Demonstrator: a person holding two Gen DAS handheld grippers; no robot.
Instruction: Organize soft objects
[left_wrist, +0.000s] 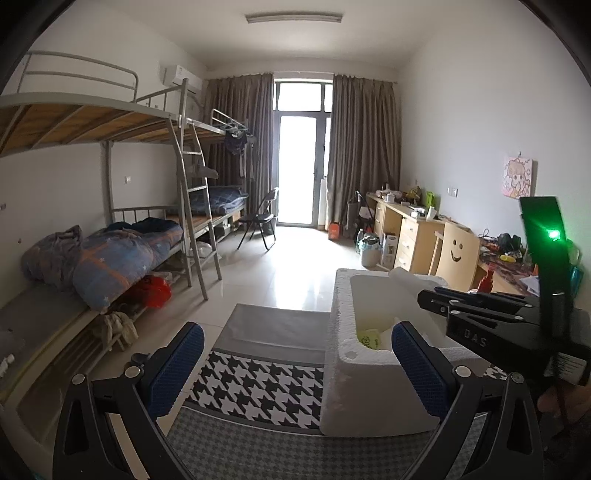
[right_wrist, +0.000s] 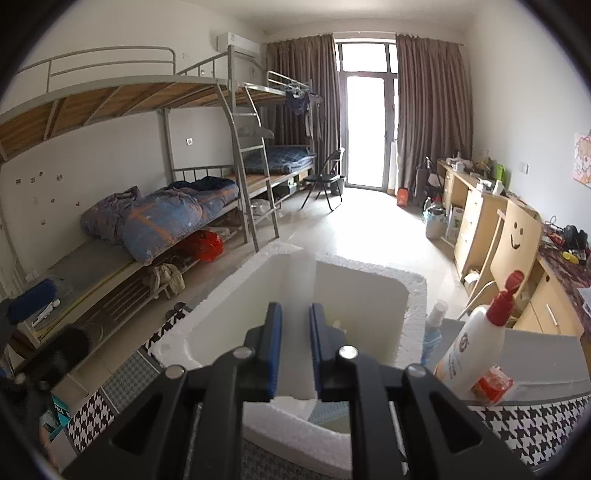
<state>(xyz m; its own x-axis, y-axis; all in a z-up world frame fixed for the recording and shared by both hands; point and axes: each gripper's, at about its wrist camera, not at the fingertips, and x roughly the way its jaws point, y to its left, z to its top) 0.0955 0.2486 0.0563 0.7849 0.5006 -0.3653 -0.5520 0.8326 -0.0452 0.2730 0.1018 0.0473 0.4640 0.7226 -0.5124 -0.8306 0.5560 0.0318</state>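
A white foam box (left_wrist: 341, 354) stands on a houndstooth cloth (left_wrist: 258, 384); the right wrist view shows it from above (right_wrist: 413, 295). My left gripper (left_wrist: 297, 354) is open and empty, its right pad by the box's near left wall. My right gripper (right_wrist: 295, 347) is shut on a white foam piece (right_wrist: 301, 288) and holds it upright over the open box. In the left wrist view the right gripper (left_wrist: 436, 301) reaches over the box from the right. A yellow-green item (left_wrist: 369, 338) lies inside the box.
A white lotion bottle with a red cap (right_wrist: 476, 339), a small spray bottle (right_wrist: 434, 325) and a red packet (right_wrist: 493, 382) stand right of the box. Bunk beds (left_wrist: 110, 236) line the left wall, desks (left_wrist: 417, 229) the right. A folding chair (left_wrist: 260, 218) stands by the door.
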